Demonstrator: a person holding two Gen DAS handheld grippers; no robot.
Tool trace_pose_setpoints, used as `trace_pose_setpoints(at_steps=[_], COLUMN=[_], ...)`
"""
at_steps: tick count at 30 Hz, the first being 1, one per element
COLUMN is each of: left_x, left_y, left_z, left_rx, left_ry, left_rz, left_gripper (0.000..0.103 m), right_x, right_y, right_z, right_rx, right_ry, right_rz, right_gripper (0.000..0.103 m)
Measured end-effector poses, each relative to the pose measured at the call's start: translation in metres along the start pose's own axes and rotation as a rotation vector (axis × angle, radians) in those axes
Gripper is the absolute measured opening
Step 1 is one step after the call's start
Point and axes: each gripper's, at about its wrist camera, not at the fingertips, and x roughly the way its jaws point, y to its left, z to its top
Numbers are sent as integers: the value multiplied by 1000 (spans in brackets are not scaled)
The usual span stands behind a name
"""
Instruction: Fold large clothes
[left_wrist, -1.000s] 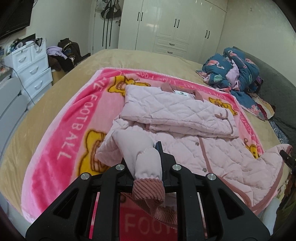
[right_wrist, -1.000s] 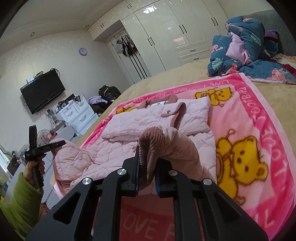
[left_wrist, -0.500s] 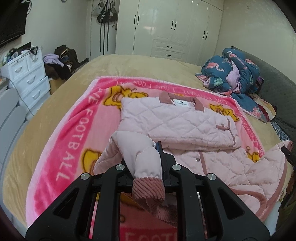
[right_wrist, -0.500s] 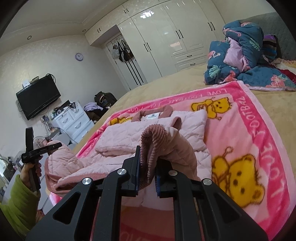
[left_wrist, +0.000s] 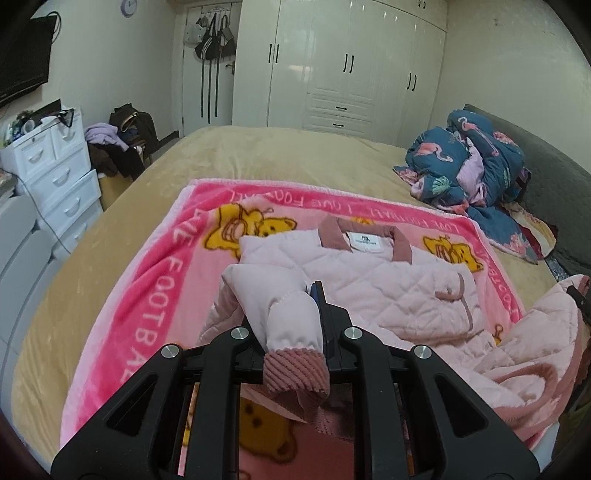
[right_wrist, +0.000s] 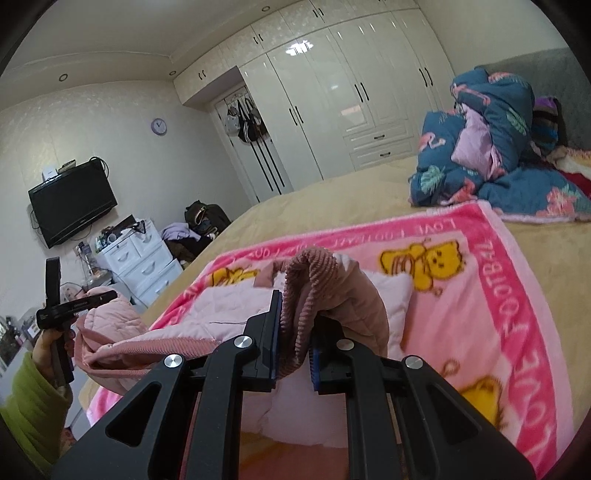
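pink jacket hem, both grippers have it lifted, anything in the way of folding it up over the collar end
Nothing visible blocks it. The left gripper and right gripper each clamp a corner of the pink jacket; ahead lies only its own folded quilted body and collar on the pink blanket. The blue bedding pile sits off to the side.

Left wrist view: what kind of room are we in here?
A home bedroom, almost certainly. A large bed fills the view, with a pink blanket spread on it, a wall of white wardrobes behind, and a white drawer unit beside it. A pink quilted jacket lies on the blanket.
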Motion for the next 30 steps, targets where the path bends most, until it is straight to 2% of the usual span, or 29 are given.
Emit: trace_pose_setpoints(at_steps=[10,16,30], left_x=[16,38,104], left_y=[3,2,12], left_z=[43,62,57], left_rx=[-21,-18,-19], left_ry=[-28,-37,-22], left_rz=[13,38,79], left_gripper=[10,10,13], right_x=[25,50,126], right_y=[-13,-31,-67], right_z=[44,58,52], right_rx=[0,24,46], right_ry=[-44,-40,47], right_rz=[-45,-92,-201], right_gripper=[11,11,11])
